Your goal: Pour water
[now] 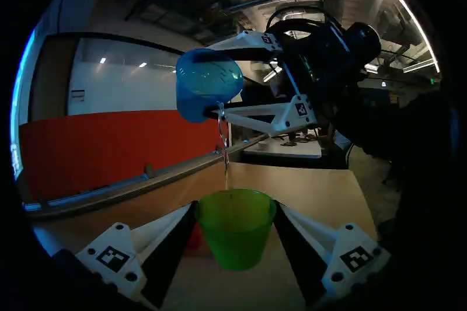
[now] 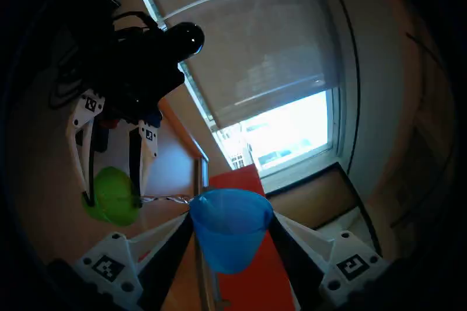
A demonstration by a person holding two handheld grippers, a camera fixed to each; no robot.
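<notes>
- Left gripper view: left gripper (image 1: 235, 217) clamps upright green cup (image 1: 236, 235), translucent, tapered.
- Tilted blue cup (image 1: 205, 86) pinched in right gripper (image 2: 230, 220); thin stream (image 1: 224, 147) falls into green cup.

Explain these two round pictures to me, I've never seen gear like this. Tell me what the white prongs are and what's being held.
No robot here: a person holds a two-finger gripper in each hand, and a wide-angle camera rides on each, looking along its white jaws. The left gripper view looks out from the left gripper, whose jaws clamp a green cup over a wooden table. Farther off it shows the right gripper holding a blue cup tipped, a thin stream of water falling into the green one. The right gripper view is the same moment seen from the blue cup's side, with the left gripper farther off.
</notes>
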